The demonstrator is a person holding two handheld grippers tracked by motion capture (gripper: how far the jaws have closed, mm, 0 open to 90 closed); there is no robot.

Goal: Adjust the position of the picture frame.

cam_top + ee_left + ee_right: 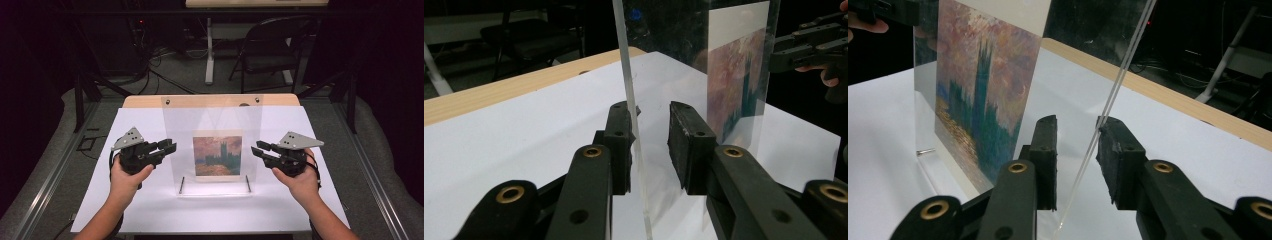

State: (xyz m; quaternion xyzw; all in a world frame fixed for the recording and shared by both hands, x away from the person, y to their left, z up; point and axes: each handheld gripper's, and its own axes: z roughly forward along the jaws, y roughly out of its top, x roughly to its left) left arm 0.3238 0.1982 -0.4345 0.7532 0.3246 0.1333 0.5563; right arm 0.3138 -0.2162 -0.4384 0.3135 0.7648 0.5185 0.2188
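Note:
A clear acrylic panel (212, 115) stands upright on the white sheet, with a print of a painted tower at sunset (217, 155) in its lower middle. My left gripper (170, 146) is at the panel's left edge and my right gripper (259, 148) at its right edge. In the left gripper view, the panel edge (629, 100) runs between the jaws of the left gripper (654, 112), close against one pad with a gap to the other. In the right gripper view, the panel edge (1118, 80) passes between the jaws of the right gripper (1078, 127), near one pad and apart from the other. Both stand open.
The white sheet (150, 210) covers a wooden table whose far edge (145, 101) shows. Two thin metal pins (181, 185) prop the panel's base. Behind the table are a black folding chair (272, 47), a desk leg (209, 50) and floor cables.

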